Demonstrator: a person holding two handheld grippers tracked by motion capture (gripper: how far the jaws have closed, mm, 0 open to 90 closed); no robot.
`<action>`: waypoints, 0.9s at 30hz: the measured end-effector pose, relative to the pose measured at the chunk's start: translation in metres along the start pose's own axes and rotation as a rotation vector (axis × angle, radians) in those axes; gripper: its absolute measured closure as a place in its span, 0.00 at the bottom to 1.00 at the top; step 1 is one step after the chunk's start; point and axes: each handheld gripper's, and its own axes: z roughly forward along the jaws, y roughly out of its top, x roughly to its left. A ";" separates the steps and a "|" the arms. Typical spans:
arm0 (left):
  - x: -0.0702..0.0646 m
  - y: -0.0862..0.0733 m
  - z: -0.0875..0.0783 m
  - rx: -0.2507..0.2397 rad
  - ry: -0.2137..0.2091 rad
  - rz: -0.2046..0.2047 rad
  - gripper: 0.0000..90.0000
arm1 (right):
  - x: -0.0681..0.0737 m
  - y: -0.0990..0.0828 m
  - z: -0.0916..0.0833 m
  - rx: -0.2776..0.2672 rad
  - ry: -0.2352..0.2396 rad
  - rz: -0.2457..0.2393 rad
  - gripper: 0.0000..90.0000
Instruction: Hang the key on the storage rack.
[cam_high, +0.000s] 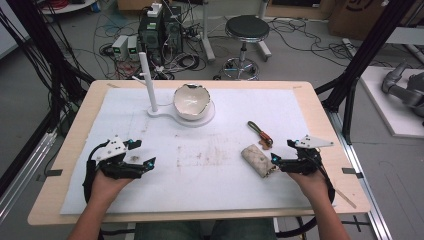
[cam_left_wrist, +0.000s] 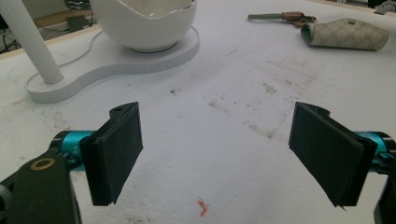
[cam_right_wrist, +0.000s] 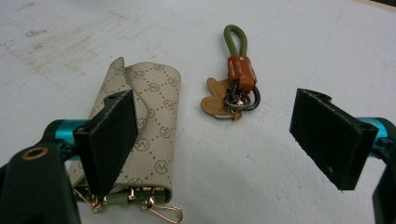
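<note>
Left gripper (cam_left_wrist: 215, 154): my jaws apart, empty.
Right gripper (cam_right_wrist: 215, 140): my jaws apart; pouch (cam_right_wrist: 152, 135) under one jaw.
Keyring (cam_right_wrist: 233, 88): just beside pouch.
Bowl (cam_high: 190, 100): far off.

The surface (cam_high: 60, 165) is a pale wooden top with rounded corners, covered almost edge to edge by a white sheet (cam_high: 225, 180) that is scuffed and stained brown near its middle. Beyond the far edge the grey floor (cam_high: 310, 55) is strewn with black cables (cam_high: 295, 30). A round black stool (cam_high: 246, 28) on a chrome base stands there, just right of a dark computer tower (cam_high: 160, 30) and two small pale boxes (cam_high: 125, 47). Black frame posts (cam_high: 367, 50) slant up at both sides. A white board (cam_high: 395, 107) lies on the floor at the right. Lighting is even and soft.
</note>
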 end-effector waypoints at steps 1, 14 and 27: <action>0.000 0.000 0.000 0.000 0.001 -0.002 0.19 | 0.000 0.000 0.000 0.001 0.001 0.001 0.17; -0.004 0.001 0.007 0.012 -0.009 0.021 0.19 | 0.000 0.000 -0.001 0.011 -0.004 0.000 0.17; -0.002 -0.003 -0.002 0.014 0.009 0.041 0.19 | -0.004 0.021 0.012 0.035 -0.021 0.022 0.22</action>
